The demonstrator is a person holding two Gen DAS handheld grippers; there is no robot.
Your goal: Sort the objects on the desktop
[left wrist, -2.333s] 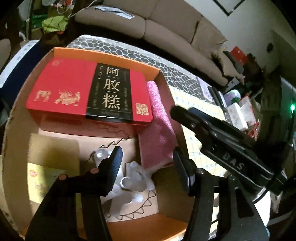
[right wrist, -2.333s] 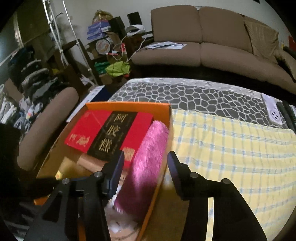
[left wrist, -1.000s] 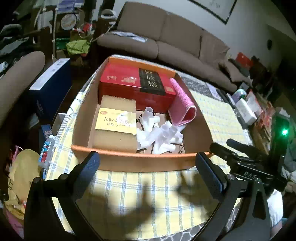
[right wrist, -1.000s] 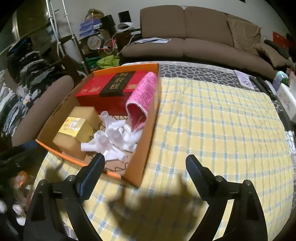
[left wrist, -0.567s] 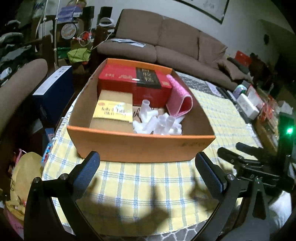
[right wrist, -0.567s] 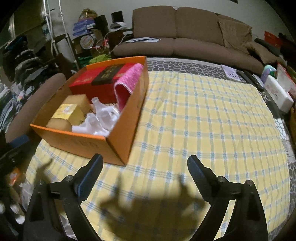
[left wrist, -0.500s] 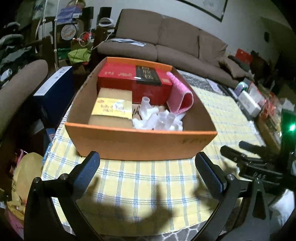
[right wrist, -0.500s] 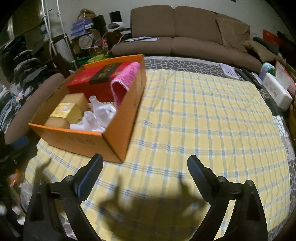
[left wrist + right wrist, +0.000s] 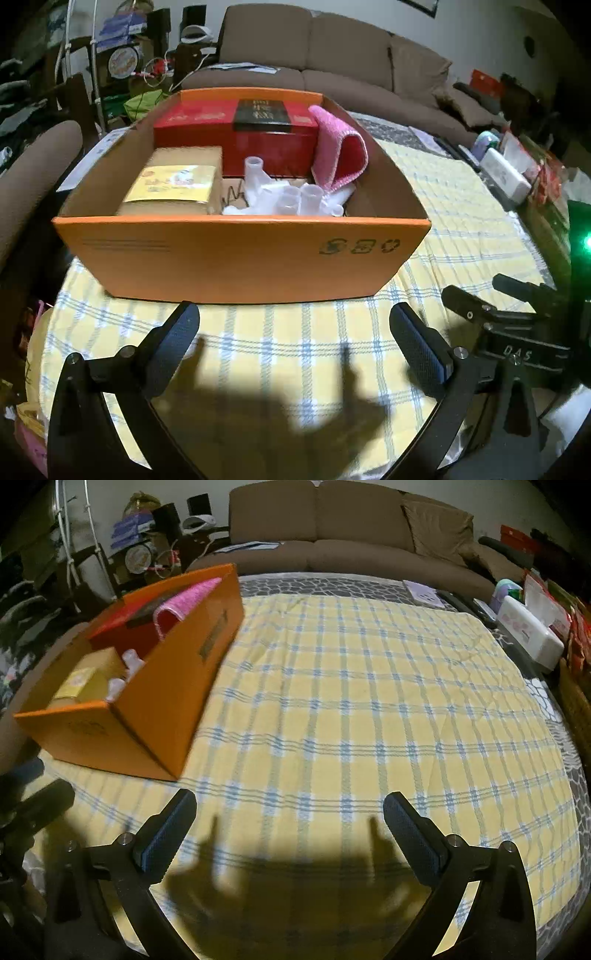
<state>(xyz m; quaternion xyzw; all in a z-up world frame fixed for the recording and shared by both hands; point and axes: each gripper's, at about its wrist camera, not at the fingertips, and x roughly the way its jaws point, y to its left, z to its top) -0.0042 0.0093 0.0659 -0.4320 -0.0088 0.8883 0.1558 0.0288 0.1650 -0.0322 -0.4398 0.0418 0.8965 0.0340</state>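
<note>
Left wrist view: the left gripper (image 9: 293,332) stands with its jaws spread wide and holds nothing, above the yellow checked cloth (image 9: 280,343). At 12 o'clock from it sits the orange cardboard box (image 9: 236,254), resting on the cloth. Inside the box, a red carton (image 9: 236,122) lies along the far wall; a tan packet with a yellow label (image 9: 173,181) sits at 10 o'clock; white plastic pipe fittings (image 9: 284,195) cluster near the middle; a folded pink towel (image 9: 338,147) leans at 1 o'clock beside the red carton. Right wrist view: the right gripper (image 9: 290,812) is likewise spread wide and empty over bare cloth, with the box at its 10 o'clock. A brown sofa (image 9: 332,520) stands beyond the table.
</note>
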